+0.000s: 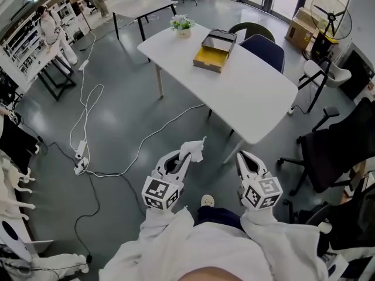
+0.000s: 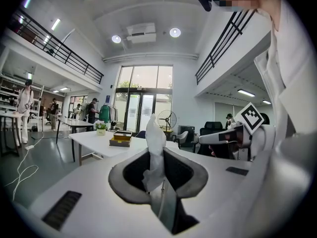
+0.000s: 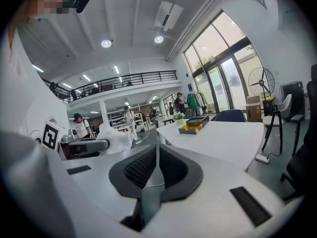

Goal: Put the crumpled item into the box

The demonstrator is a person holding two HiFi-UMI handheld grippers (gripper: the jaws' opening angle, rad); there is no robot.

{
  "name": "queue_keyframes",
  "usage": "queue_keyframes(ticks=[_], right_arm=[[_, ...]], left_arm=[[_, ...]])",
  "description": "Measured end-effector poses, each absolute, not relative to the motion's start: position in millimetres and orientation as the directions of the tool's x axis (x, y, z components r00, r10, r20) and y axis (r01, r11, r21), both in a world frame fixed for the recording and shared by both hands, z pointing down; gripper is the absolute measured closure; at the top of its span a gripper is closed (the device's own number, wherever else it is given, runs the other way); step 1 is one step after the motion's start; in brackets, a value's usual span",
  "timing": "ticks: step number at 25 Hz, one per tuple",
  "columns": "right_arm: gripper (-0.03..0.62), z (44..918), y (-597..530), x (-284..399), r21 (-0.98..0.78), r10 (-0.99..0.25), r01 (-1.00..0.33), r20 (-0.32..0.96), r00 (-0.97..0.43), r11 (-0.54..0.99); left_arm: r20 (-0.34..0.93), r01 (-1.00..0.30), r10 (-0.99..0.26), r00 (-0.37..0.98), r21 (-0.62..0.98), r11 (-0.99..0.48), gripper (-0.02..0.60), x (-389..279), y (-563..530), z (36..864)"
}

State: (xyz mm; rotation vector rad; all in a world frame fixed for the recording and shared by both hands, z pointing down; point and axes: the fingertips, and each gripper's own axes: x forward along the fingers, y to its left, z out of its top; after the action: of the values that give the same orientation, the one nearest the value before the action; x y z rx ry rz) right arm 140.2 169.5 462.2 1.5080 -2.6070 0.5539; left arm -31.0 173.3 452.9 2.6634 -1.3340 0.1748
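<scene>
A crumpled white tissue sticks up from my left gripper, whose jaws are shut on it; in the left gripper view the tissue stands pinched between the dark pads of that gripper. My right gripper hangs level beside it, shut with nothing between its jaws. The open box with a yellow inside lies on the far part of the white table, well ahead of both grippers. Both gripper views show the box in the distance.
A small potted plant stands by the box. A blue chair sits behind the table, and a black office chair to the right. White cables trail over the grey floor at the left. A fan and a second table stand farther back.
</scene>
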Motion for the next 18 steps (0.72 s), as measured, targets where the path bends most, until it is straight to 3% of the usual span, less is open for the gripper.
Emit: queue_keyframes(ticks=[18], right_arm=[[0.552,490.3,151.8,127.4,-0.319,-0.763,-0.804,0.273,-0.585,0.502]], left_arm=[[0.226,-0.852,-0.822,0.522,0.11,-0.511,0.515,-40.0,170.4,479.6]])
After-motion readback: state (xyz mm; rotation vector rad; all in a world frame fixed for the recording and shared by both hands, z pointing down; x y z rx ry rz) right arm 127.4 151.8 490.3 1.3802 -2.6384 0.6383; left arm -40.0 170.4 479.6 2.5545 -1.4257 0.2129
